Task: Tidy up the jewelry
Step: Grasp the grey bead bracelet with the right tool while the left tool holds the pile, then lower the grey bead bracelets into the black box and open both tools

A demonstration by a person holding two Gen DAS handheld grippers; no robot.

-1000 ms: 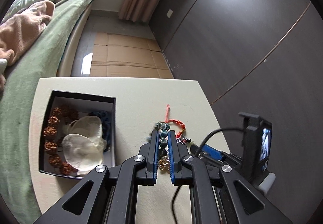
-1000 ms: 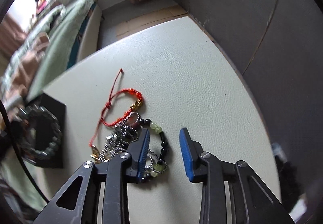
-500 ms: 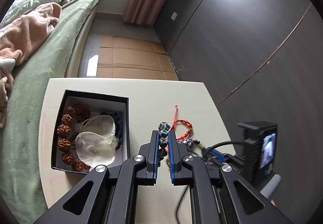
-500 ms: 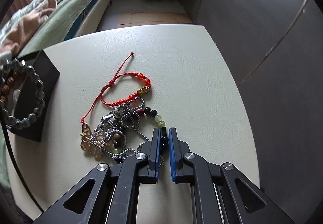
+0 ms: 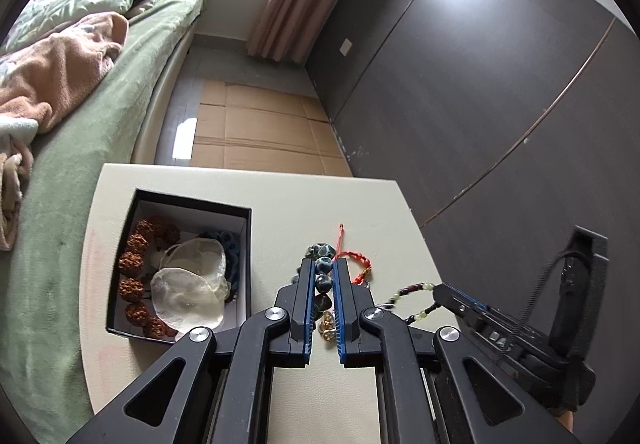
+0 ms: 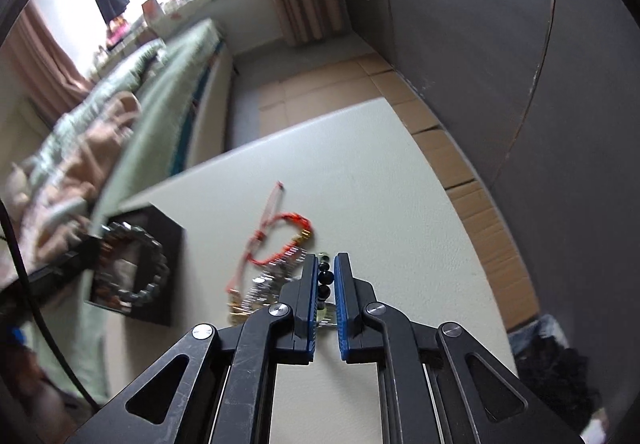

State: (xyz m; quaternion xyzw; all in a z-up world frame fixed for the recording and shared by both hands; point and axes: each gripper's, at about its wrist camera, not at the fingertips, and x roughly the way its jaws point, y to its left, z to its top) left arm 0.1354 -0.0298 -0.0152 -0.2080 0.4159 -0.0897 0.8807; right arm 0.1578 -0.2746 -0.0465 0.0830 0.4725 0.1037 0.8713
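Table (image 5: 360,203): you are working over a pale tabletop beside a bed, with a dark wall on the far side.
Box (image 5: 192,203): a black open box is sitting on the table's left part, holding brown knobbly beads, a clear pouch and a blue piece — well apart from the loose pile.
Left gripper (image 5: 323,276): you are holding it nearly closed on a bracelet of dark green beads (image 5: 323,266), the beads lined up between the blue pads.
Right gripper (image 6: 325,276): your jaws have just been closing, and they are now pinching a strand of black and pale green beads (image 6: 325,276); from the left camera this strand is hanging clear of the table.
Loose pile: a red cord bracelet (image 6: 280,240) and a silver chain (image 6: 268,284) are lying tangled on the table — just left of your right fingers.
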